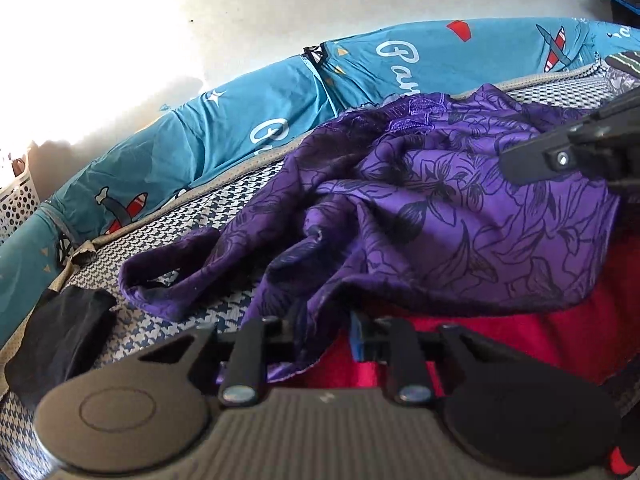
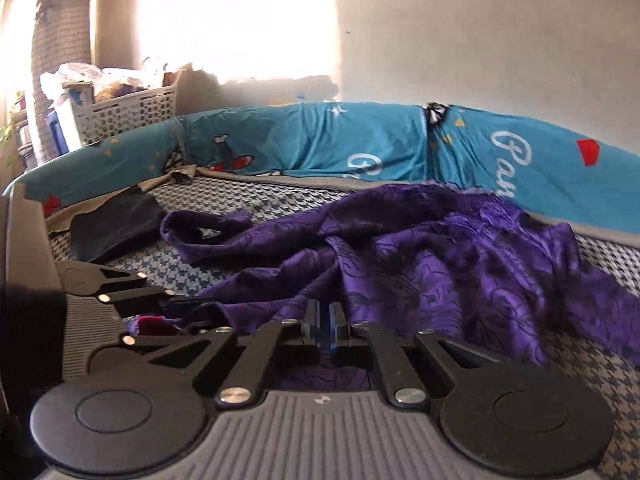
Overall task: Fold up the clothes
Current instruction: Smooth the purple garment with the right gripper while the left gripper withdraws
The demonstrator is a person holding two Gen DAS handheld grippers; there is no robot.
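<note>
Purple floral garment [image 1: 460, 216], crumpled and bunched on houndstooth bedsheet [image 1: 188, 224].

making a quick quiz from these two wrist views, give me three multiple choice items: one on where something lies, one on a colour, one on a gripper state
1. Where does the small black cloth lie relative to the purple garment?
A. on top of it
B. apart from it, to its left on the checked bed cover
C. in the white basket

2. What colour is the fabric under the purple garment's near edge in the left wrist view?
A. red
B. yellow
C. green

3. How is the right gripper?
A. wide open above the bed
B. out of view
C. shut, fingers together at the purple garment's near edge

Answers:
1 B: the black cloth sits alone on the checked cover, a gap from the purple sleeve.
2 A: red fabric shows below the purple garment.
3 C: the fingers meet with no gap between them.
</note>
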